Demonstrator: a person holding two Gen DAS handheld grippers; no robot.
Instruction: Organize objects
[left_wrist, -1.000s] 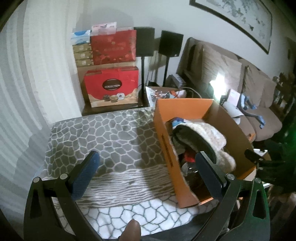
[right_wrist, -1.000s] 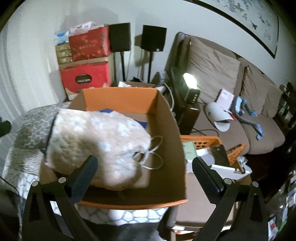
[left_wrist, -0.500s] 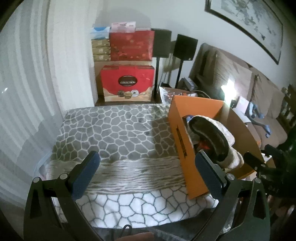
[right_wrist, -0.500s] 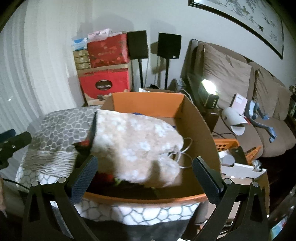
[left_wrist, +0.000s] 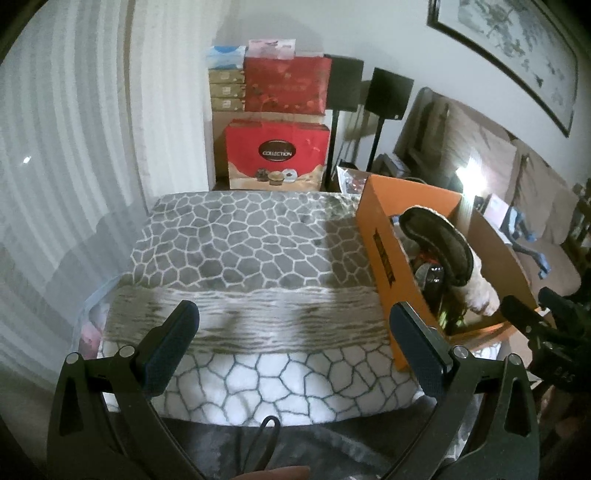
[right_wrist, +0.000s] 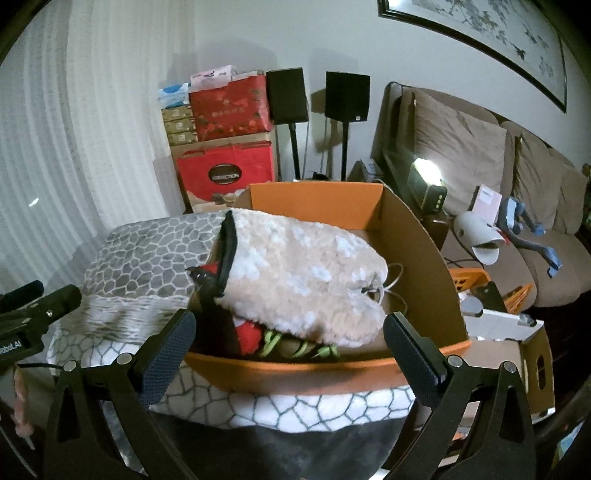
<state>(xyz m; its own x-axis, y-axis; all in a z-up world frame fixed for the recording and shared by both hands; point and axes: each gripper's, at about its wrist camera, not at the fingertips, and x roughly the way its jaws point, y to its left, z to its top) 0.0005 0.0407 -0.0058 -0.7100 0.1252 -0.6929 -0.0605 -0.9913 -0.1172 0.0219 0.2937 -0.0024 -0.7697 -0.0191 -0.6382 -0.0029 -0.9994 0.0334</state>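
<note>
Hovering wide open and empty, both the left gripper (left_wrist: 293, 332) and right gripper (right_wrist: 290, 341) risk snagging the fuzzy slipper (right_wrist: 295, 284), which overhangs the orange box (right_wrist: 424, 266) toward 6 o'clock and could tip out.

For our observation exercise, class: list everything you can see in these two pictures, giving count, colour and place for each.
Orange cardboard box: one, on blanket, right side.
Fluffy beige slipper: one, atop box contents.
Grey-and-white pebble-pattern blanket: one, covering surface.
Red gift boxes: two, stacked by the wall.
Black speakers on stands: two, behind box.
Brown sofa: one, right.
Framed picture: one, wall.
Left gripper: one, black, open, empty.
Right gripper: one, black, open, empty.
</note>
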